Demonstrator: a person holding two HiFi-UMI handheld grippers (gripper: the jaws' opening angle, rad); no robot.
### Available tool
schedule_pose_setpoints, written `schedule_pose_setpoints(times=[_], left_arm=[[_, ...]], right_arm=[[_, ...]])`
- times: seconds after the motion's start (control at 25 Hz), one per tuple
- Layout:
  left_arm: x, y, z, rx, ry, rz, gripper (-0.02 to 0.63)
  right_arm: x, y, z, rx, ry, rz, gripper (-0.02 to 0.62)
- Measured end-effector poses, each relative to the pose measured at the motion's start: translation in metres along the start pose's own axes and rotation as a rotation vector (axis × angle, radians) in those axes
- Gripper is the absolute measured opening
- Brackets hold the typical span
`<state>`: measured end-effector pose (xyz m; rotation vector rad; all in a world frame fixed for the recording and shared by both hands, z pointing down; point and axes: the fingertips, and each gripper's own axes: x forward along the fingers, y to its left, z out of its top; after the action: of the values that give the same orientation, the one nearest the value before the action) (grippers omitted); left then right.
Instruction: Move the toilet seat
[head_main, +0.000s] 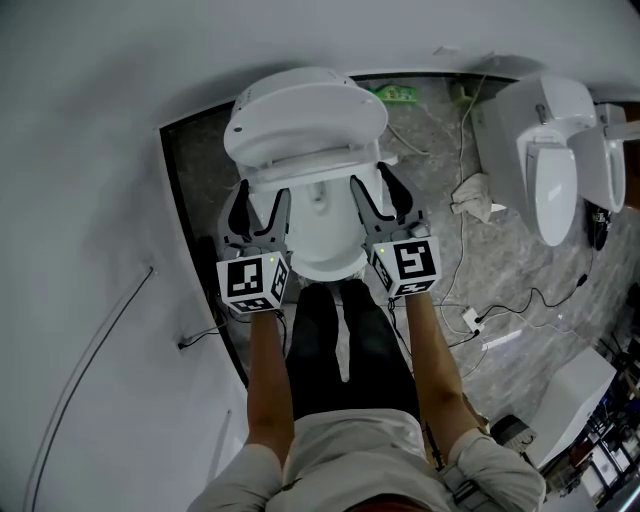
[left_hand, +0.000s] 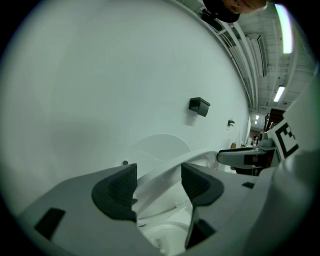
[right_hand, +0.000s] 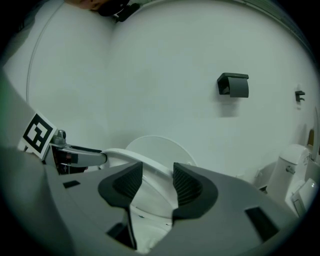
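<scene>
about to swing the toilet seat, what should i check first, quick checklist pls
1. The left gripper is on the toilet seat: ok, the rim sits between its jaws.
2. The right gripper is on the toilet seat: ok, the rim sits between its jaws too.
3. The lid is out of the way: ok, it stands up by the wall.
4. The toilet seat is off the bowl: ok, it sits raised above it.
5. Grip firm enough not to slip: cannot tell.
</scene>
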<state>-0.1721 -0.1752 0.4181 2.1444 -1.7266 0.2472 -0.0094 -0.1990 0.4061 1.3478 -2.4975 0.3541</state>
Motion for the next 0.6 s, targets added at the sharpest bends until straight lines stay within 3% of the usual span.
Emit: schedule_pose_setpoints(times=[0.6], left_arm=[[0.025, 0.012, 0.016, -0.007, -0.036, 0.043, 0.287]], right_arm=[[0.027, -0.012, 0.014, -0.011, -0.015, -0.013, 0.199]])
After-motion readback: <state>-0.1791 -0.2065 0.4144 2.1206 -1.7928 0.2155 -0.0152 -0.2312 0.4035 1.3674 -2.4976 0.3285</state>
